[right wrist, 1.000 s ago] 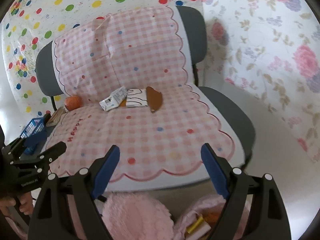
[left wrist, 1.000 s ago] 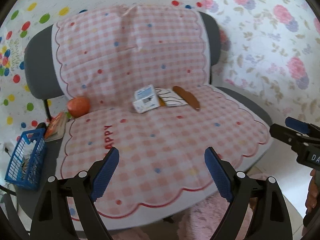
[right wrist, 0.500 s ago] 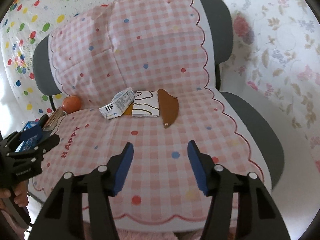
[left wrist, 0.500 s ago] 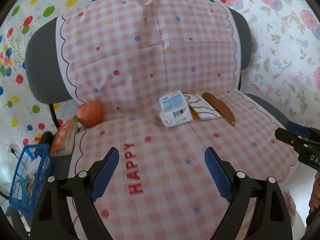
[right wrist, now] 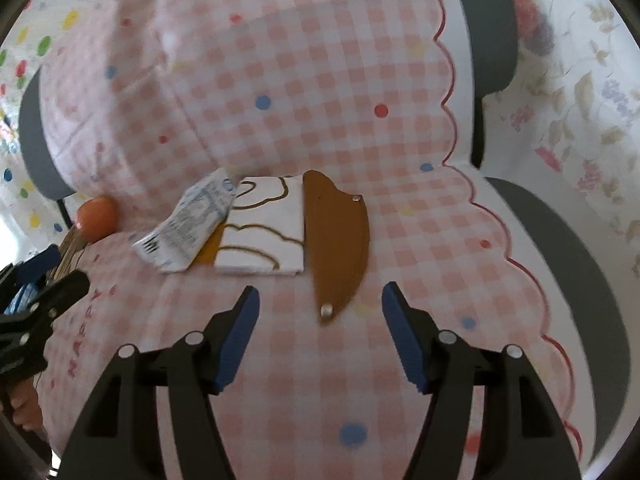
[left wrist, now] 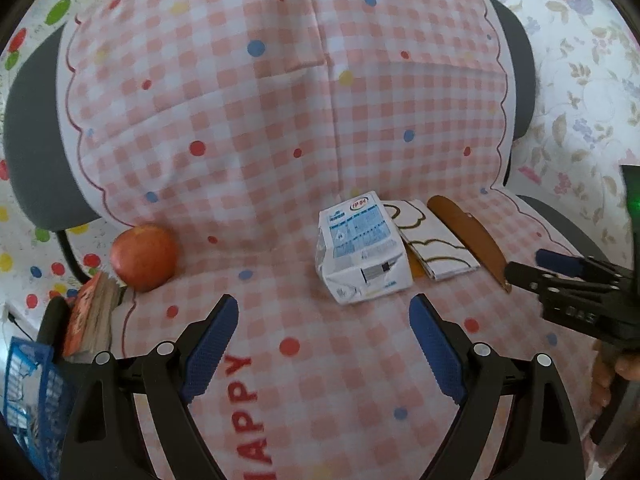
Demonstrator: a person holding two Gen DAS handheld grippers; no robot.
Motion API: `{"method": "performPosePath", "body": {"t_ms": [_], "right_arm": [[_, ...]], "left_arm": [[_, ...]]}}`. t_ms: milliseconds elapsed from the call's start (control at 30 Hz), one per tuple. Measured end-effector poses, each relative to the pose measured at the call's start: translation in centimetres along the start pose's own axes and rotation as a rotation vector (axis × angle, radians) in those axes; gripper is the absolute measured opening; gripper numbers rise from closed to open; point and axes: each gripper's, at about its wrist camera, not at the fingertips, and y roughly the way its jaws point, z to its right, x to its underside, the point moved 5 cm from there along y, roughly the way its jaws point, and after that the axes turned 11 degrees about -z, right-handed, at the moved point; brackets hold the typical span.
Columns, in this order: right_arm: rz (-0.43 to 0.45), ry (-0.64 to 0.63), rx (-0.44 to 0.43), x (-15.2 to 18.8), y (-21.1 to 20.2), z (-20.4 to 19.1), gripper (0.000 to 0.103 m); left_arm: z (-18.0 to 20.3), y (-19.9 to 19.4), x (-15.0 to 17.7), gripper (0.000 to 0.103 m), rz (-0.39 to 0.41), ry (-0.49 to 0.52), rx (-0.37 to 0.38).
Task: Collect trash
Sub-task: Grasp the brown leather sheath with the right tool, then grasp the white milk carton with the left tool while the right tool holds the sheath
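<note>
Left wrist view: my left gripper (left wrist: pixel 322 354) is spread and empty near the crumpled milk carton (left wrist: pixel 362 250), which looks light and squashy, so I'd pinch its flat sides gently.

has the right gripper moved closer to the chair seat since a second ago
Yes. The right gripper has come in toward the brown sheath, which now lies just ahead of it; its jaws stand open, having just widened, nothing between them.

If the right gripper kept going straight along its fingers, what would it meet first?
Most likely the brown sheath: its riveted tip lies on the checked cloth just ahead of the open right gripper. It might touch the cloth first; depth is unclear.
</note>
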Motion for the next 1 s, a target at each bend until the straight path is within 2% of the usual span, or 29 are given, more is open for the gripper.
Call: {"method": "performPosePath", "body": {"t_ms": [167, 367, 433, 467, 500, 600, 733, 867, 1000], "right_arm": [[-0.075, 0.037, -0.004, -2.1, 3.8, 1.1, 0.063], [-0.096, 0.029, -0.018, -3.6, 5.3, 1.6, 0.063], [-0.094, 0.024, 0.002, -3.5, 5.2, 1.7, 0.049], [-0.091, 0.024, -0.008, -3.5, 5.0, 1.7, 0.049], [-0.079, 0.019, -0.011, -3.1, 4.4, 1.6, 0.048], [-0.039, -0.016, 0.052, -1.8, 2.4, 1.4, 0.048], [0.005, -0.026, 0.078, 0.4, -1.2, 1.8, 0.048], [0.035, -0.022, 0.082, 2.1, -3.9, 2.1, 0.048], [0.064, -0.019, 0.077, 3.2, -6.1, 2.6, 0.048]], "left_arm": [[0.0, 1.7, -0.9, 0.087, -0.017, -0.008, 0.009], [0.3, 1.9, -1.0, 0.087, -0.026, 0.001, 0.007], [0.3, 1.8, -0.8, 0.087, -0.031, -0.001, 0.006], [0.3, 1.7, -0.8, 0.087, -0.032, -0.004, 0.004], [0.4, 1.5, -0.7, 0.087, -0.033, -0.006, 0.004], [0.9, 1.3, -0.7, 0.087, -0.032, -0.002, 0.011], [2.1, 1.5, -1.1, 0.087, -0.033, -0.015, 0.028], [2.7, 2.5, -2.0, 0.087, -0.041, -0.044, 0.032], [2.6, 4.2, -3.0, 0.087, -0.089, -0.112, 0.047]]}}
